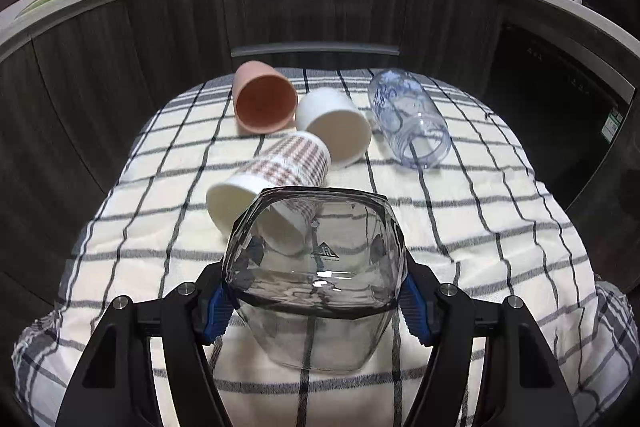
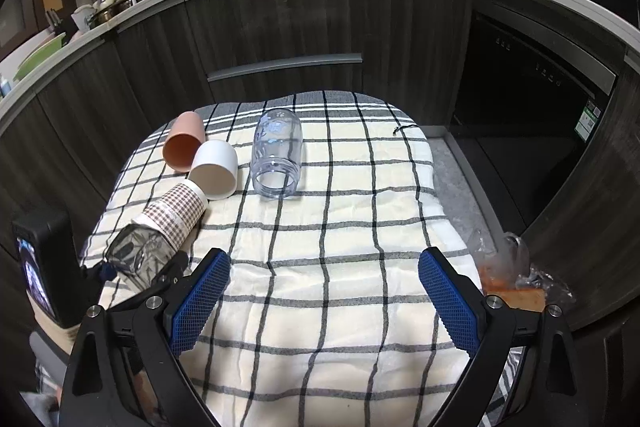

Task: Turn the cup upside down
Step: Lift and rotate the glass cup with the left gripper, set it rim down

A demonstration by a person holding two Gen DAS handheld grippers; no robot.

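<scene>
My left gripper (image 1: 316,301) is shut on a clear square glass cup (image 1: 316,267), held above the checked cloth (image 1: 480,247) with its base toward the camera; the cup also shows in the right wrist view (image 2: 136,259) at the far left. Beyond it lie a houndstooth paper cup (image 1: 276,167), a white cup (image 1: 336,125), a pink cup (image 1: 264,99) and a clear plastic jar (image 1: 408,119), all on their sides. My right gripper (image 2: 324,299) is open and empty over the near middle of the cloth (image 2: 340,227).
Dark cabinet fronts (image 2: 280,27) stand behind the table. A dark appliance (image 2: 540,87) is at the right. A clear glass mug (image 2: 514,255) and crumpled plastic sit on a wooden surface at the right edge. The left gripper's camera body (image 2: 44,267) is at the left.
</scene>
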